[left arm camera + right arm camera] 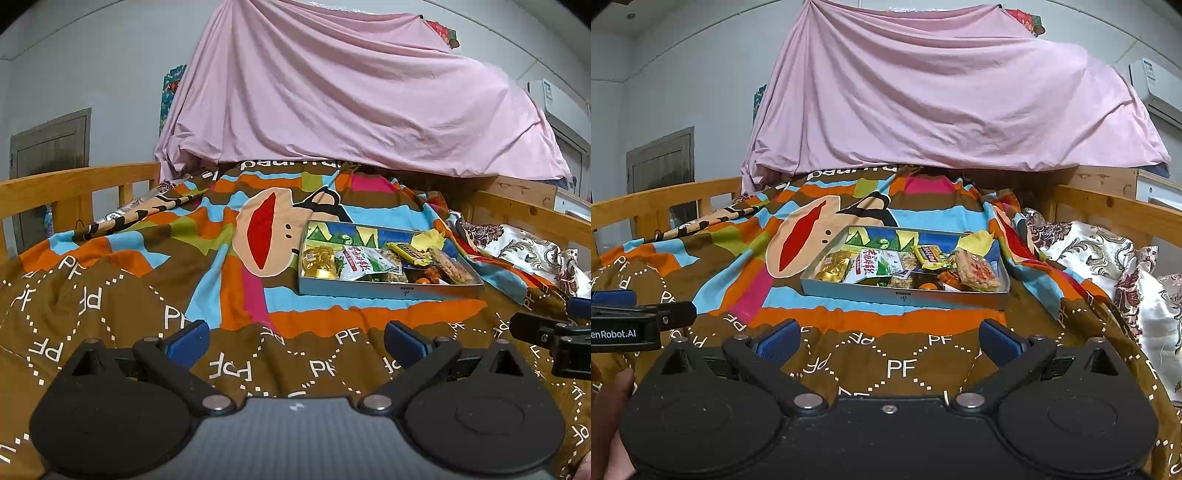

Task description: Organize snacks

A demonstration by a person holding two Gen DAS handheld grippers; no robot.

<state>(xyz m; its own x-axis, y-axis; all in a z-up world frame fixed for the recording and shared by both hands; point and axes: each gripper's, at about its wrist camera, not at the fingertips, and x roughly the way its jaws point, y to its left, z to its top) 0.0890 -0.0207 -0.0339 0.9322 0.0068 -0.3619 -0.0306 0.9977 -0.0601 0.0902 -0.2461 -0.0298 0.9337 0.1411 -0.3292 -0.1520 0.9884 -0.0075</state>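
Observation:
A shallow metal tin [391, 290] [905, 295] lies on the colourful bedspread, filled with several snack packets: a green and white pack [364, 264] [877, 266], a gold pack [319, 260] [834, 267], a yellow bar [410, 253] [931, 256] and a clear-wrapped brittle bar [448, 269] [979, 273]. My left gripper [295, 341] is open and empty, low over the bedspread in front of the tin. My right gripper [888, 338] is open and empty, likewise short of the tin. Each gripper shows at the edge of the other's view.
The bedspread [147, 295] covers a bed with wooden rails [74, 181] [1115, 210] on both sides. A pink sheet [351, 92] drapes over the far end. Patterned pillows [1108, 258] lie at the right.

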